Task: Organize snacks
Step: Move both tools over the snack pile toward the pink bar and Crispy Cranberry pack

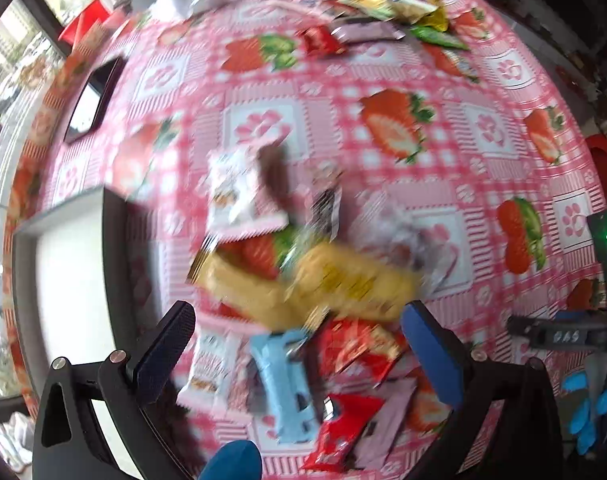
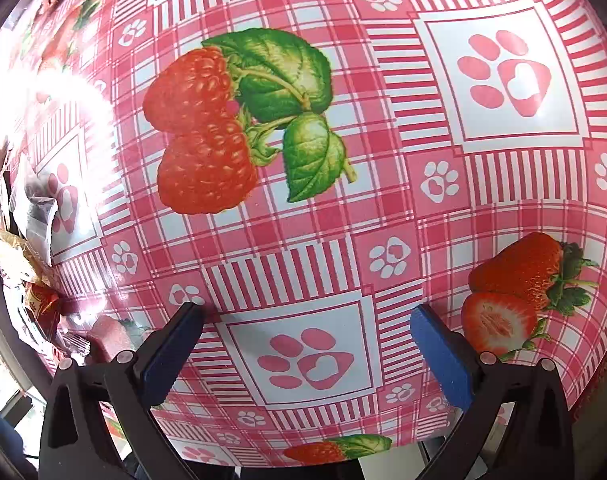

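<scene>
In the blurred left wrist view a heap of snack packets lies just ahead of my left gripper (image 1: 299, 316), which is open and empty above them. The heap has a yellow packet (image 1: 343, 284), a white packet (image 1: 239, 192), a light blue bar (image 1: 283, 384) and red packets (image 1: 343, 428). A second group of snacks (image 1: 387, 16) lies at the far edge. My right gripper (image 2: 307, 320) is open and empty over bare tablecloth (image 2: 303, 200); a few packets (image 2: 27, 256) show at the left edge of its view.
A white tray with a dark rim (image 1: 63, 288) sits left of the heap. A dark-framed flat object (image 1: 91, 104) lies further back on the left. The other gripper and a blue-gloved hand (image 1: 583, 408) show at the right.
</scene>
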Demonstrator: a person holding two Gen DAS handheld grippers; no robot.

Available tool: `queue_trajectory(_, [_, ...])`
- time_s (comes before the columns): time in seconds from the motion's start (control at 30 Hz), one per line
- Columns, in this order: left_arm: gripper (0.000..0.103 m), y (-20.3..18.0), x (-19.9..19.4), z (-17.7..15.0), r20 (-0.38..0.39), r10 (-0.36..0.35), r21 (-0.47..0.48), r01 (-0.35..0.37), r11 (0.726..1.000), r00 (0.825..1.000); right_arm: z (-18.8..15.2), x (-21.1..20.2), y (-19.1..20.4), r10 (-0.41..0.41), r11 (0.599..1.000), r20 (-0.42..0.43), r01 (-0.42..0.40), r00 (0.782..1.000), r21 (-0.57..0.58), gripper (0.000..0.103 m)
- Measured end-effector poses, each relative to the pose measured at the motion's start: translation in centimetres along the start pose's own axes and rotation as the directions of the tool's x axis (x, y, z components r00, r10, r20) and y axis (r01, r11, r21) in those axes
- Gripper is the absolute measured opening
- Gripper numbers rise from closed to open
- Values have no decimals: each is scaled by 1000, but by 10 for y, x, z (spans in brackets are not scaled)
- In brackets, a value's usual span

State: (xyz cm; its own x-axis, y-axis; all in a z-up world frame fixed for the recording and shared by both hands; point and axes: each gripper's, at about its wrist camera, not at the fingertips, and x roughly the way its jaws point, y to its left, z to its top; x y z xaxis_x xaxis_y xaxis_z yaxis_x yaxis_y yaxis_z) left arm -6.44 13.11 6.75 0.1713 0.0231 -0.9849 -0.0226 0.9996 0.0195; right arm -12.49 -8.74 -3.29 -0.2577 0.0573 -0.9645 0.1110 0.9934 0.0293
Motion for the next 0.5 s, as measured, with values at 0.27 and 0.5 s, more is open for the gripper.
queue_trajectory(0.27, [103, 41, 33, -25, -98, -21, -55, 16, 998, 995, 0, -3, 19, 32, 999, -76, -34, 997, -24, 103])
queue_trajectory(0.5, [103, 59, 46, -32, -108, -84, -10, 83, 996, 991, -44, 1, 83, 89, 987, -123, -104, 988, -122, 103])
